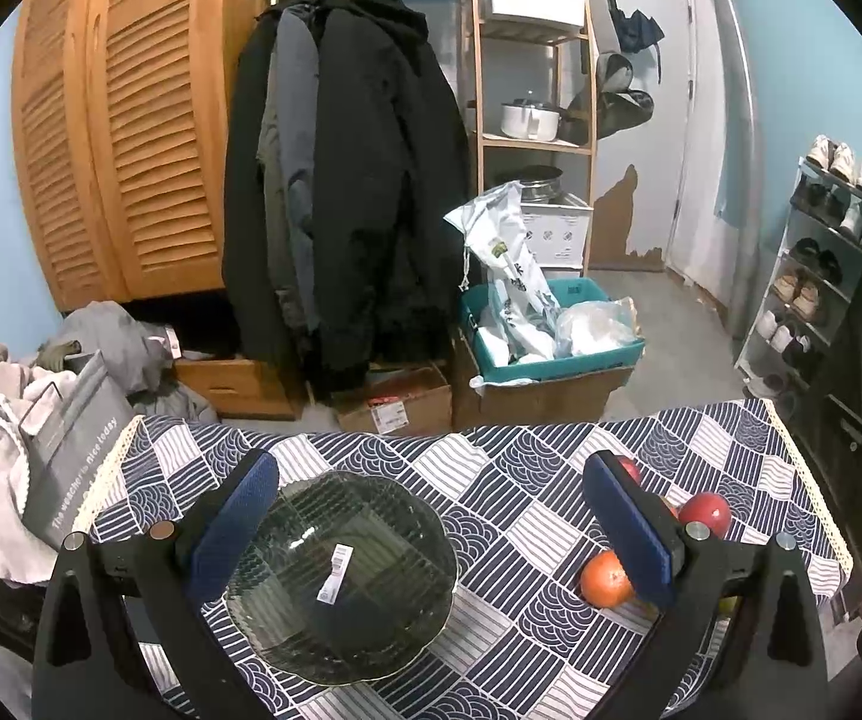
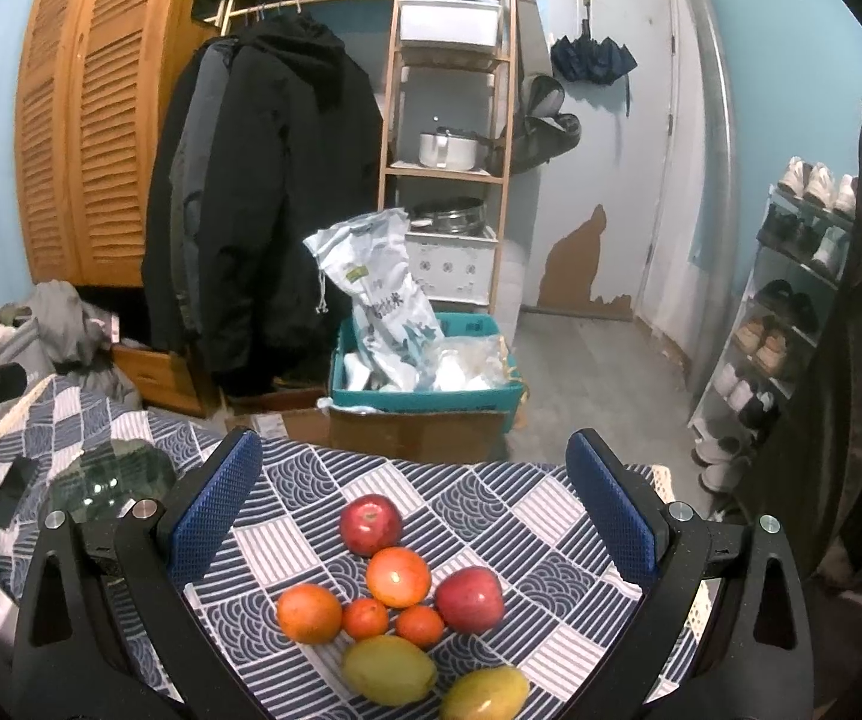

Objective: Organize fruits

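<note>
On the table [image 1: 491, 480] the left gripper [image 1: 431, 525] hung spread wide and empty over the glass bowl [image 1: 341, 576], while to its right the right gripper [image 2: 413, 516] — likewise released — hovered above the fruits [image 2: 398, 606], clustered together on the cloth.

light: even, cool indoor | shadows: soft, faint | glare: small highlights on fruit | distortion: strong fisheye bending, black corners | focus: mostly sharp

Patterned tablecloth [image 2: 491, 516] under glass bowl [image 1: 341, 576] and clustered fruits [image 2: 398, 576].
</note>
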A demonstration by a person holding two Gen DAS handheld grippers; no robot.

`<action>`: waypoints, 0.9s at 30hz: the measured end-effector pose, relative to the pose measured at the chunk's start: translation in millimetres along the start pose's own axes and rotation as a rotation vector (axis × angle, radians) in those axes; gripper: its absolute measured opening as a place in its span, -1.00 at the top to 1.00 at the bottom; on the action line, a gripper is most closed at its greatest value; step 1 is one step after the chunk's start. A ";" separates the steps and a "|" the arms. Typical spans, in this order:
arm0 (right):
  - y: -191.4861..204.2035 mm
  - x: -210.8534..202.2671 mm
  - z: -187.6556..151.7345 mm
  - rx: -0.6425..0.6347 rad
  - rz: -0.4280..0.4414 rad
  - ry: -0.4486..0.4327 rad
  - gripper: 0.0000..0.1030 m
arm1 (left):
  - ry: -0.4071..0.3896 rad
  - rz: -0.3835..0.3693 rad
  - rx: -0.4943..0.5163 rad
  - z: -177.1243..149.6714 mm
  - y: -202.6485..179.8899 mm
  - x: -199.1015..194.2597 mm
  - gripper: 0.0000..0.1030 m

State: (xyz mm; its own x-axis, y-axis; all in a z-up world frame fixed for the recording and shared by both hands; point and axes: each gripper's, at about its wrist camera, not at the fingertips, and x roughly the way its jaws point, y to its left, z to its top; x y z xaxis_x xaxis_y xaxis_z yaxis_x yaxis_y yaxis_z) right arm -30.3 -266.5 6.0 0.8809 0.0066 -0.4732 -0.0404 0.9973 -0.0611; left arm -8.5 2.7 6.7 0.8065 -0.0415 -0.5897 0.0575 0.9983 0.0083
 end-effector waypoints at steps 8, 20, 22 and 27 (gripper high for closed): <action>0.3 -0.5 -4.0 0.003 0.000 0.004 -0.93 | 0.000 0.000 0.006 -3.2 -3.9 1.9 -0.99; 0.1 -0.6 -3.5 0.005 0.000 0.003 -0.93 | 0.013 0.004 0.005 -4.1 -7.4 3.8 -0.99; -0.2 -0.3 -2.7 0.002 0.000 0.004 -0.93 | 0.011 0.005 0.005 -4.0 -7.5 3.7 -0.99; -0.5 -0.4 -3.2 0.003 0.000 0.003 -0.93 | 0.010 0.007 0.004 -4.1 -7.8 3.9 -0.99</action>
State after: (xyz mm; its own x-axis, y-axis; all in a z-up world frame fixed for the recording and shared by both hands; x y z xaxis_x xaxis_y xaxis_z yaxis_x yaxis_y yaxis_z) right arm -32.2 -267.2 3.3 0.8794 0.0064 -0.4760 -0.0389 0.9975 -0.0583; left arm -8.3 -5.1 1.1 0.8012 -0.0346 -0.5974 0.0547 0.9984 0.0155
